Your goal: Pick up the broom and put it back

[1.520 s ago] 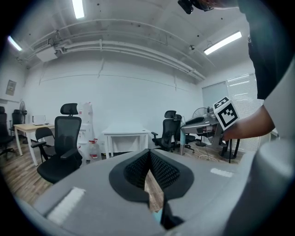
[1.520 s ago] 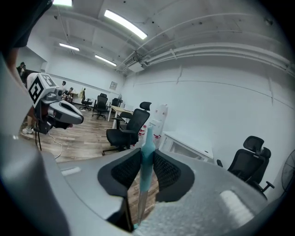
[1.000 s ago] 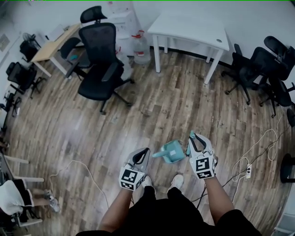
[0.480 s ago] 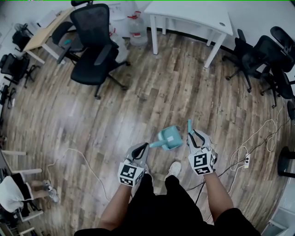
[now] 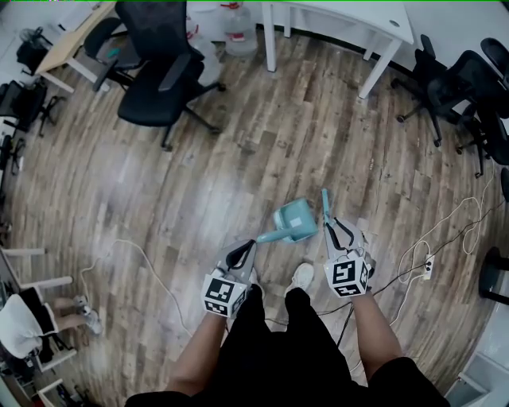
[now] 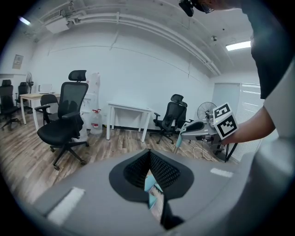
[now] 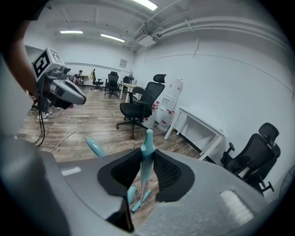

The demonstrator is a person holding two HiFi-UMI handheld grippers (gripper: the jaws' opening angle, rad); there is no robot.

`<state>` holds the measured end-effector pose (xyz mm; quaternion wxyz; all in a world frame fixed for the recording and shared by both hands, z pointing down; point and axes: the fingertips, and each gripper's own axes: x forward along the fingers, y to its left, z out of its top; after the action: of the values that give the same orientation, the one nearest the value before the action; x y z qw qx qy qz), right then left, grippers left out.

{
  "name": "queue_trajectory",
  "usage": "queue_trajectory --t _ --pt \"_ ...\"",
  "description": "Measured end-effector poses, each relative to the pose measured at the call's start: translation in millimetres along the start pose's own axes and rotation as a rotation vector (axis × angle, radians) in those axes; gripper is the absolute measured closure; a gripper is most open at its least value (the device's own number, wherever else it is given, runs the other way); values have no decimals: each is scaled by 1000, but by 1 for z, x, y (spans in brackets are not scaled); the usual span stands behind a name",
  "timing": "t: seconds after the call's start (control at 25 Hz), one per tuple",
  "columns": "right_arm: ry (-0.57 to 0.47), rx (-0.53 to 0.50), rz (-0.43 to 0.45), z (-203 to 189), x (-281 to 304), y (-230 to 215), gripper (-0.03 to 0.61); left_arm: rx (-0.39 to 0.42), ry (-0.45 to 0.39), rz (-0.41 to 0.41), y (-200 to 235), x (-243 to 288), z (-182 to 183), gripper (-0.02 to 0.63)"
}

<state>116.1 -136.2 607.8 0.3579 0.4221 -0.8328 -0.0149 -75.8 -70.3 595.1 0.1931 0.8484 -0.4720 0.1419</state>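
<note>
**Jaws clenched on broom and dustpan: the carry-back is in hand**

Right gripper (image 5: pixel 338 232) has its jaws clamped on the handle of the teal broom (image 5: pixel 324 205), which stands upright between the pads in the right gripper view. Left gripper (image 5: pixel 241 256) is clenched on the handle of the teal dustpan (image 5: pixel 294 219).

The broom handle sits just right of the dustpan, near it but apart. I cannot make out the broom's head clearly. A black office chair (image 5: pixel 155 71) and a white table (image 5: pixel 374 17) stand well beyond the dustpan, towards the wall. A power strip (image 5: pixel 428 267) with its cable lies on the floor to the dustpan's right.

The pick-up looks done, so the step in hand is most likely the carry back. No storing place shows yet. The next move calls for a firm grip, a steady handle, feet clear of that cable, and no release until the broom rests in its place.
</note>
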Motion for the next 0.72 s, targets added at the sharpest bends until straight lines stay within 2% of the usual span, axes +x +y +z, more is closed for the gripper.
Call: queue_trajectory --t 0.2,0.32,0.56,0.72 --pt "13 -12 12 -9 11 9 485 -24 20 -10 -6 0 -8 597" --pt "23 -14 21 -15 17 16 485 -33 62 -4 -7 -3 -21 595" --pt "51 -7 21 -31 29 20 483 -34 48 26 2 -4 -23 597" --pt "60 -3 23 -36 34 27 483 -48 80 32 4 -7 -32 595"
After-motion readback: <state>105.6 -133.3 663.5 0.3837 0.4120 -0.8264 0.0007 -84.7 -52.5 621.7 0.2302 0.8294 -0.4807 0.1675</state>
